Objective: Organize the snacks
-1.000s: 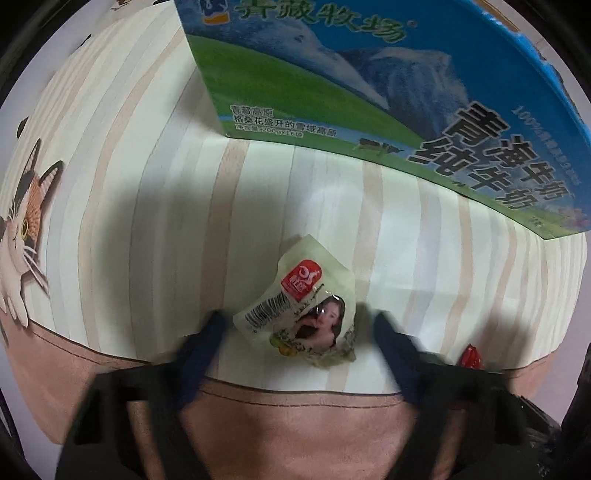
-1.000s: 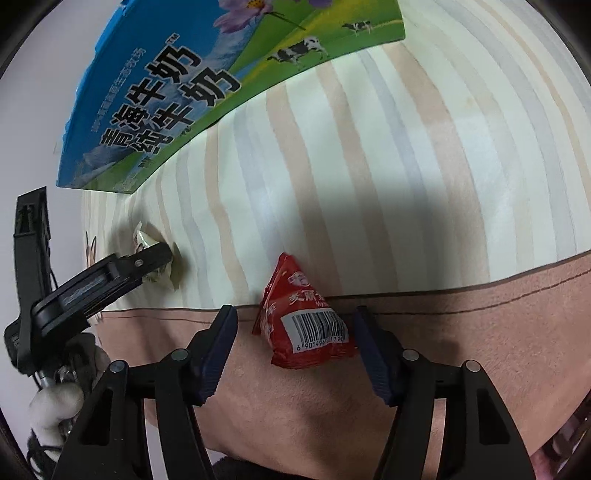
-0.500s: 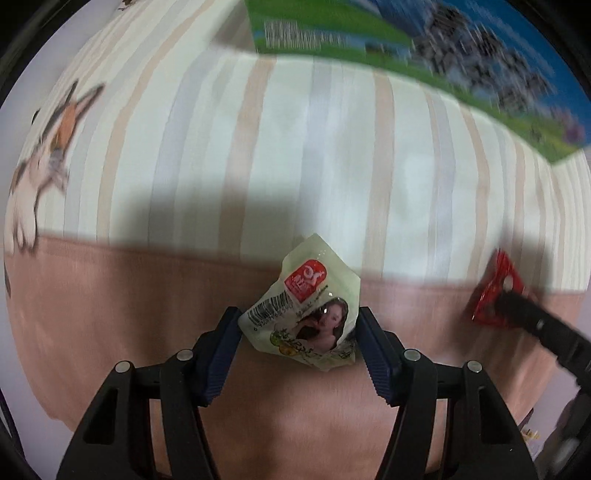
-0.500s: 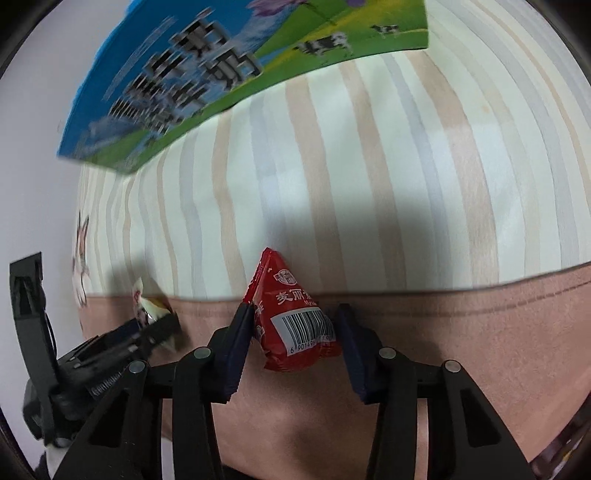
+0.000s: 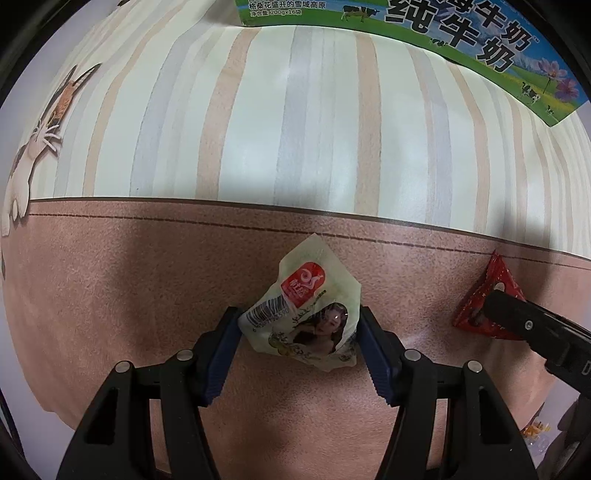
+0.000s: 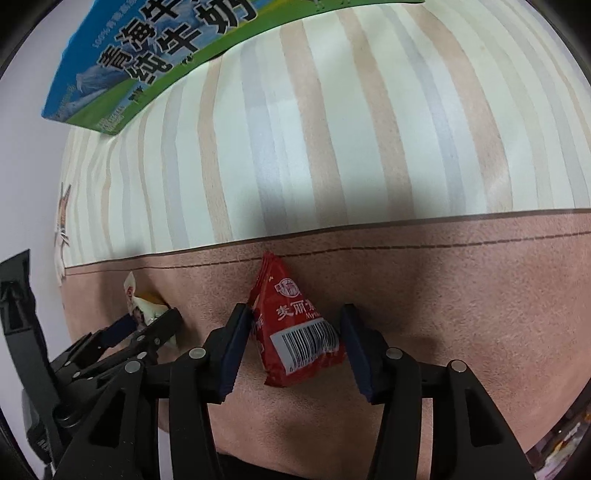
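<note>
Striped cream, grey and tan cloth (image 5: 332,122) fills the upper half of both views, w/ a plain pinkish-brown band (image 5: 147,295) across the lower half and a cartoon cat (image 5: 33,147) printed at the left edge of the left wrist view. Along the top sits a blue and green milk box (image 5: 461,33), lying on the stripes.

In the left wrist view we see our left gripper (image 5: 300,338) pinching a pale green snack packet (image 5: 306,317) at lower centre – both blue pads press its sides. At the right edge our other gripper's dark finger covers part of a red packet (image 5: 491,291).

In the right wrist view our right gripper (image 6: 293,345) has the red packet at lower centre, between its pads; the jaws are opening – left pad touches the packet, right pad stands just clear of it. Both packets are over the brown band, near each other.
</note>
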The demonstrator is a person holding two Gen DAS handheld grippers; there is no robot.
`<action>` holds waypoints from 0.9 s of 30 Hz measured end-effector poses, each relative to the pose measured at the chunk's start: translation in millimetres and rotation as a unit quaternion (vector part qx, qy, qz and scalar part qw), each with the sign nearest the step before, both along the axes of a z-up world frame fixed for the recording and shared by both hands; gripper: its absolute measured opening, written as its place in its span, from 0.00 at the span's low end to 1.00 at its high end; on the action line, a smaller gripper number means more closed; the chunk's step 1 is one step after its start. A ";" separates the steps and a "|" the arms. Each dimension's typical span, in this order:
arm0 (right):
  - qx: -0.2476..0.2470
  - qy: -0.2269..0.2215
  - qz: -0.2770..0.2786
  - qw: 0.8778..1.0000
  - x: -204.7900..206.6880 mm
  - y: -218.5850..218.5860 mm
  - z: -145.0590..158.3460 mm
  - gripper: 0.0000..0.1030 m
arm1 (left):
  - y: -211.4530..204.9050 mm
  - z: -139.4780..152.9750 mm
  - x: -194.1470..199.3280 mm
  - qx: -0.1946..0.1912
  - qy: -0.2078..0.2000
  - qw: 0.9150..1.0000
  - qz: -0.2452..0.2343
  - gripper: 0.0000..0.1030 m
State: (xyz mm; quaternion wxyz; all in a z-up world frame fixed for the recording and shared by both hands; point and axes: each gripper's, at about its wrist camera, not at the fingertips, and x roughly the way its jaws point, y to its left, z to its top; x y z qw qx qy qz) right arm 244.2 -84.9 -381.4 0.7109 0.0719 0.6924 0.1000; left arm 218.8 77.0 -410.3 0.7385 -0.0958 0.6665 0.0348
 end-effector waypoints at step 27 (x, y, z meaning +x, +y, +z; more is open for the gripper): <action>0.075 -0.124 0.003 0.989 21.2 -18.1 119.2 0.42 | 7.7 95.2 25.9 -0.113 -0.041 0.993 -0.009 0.54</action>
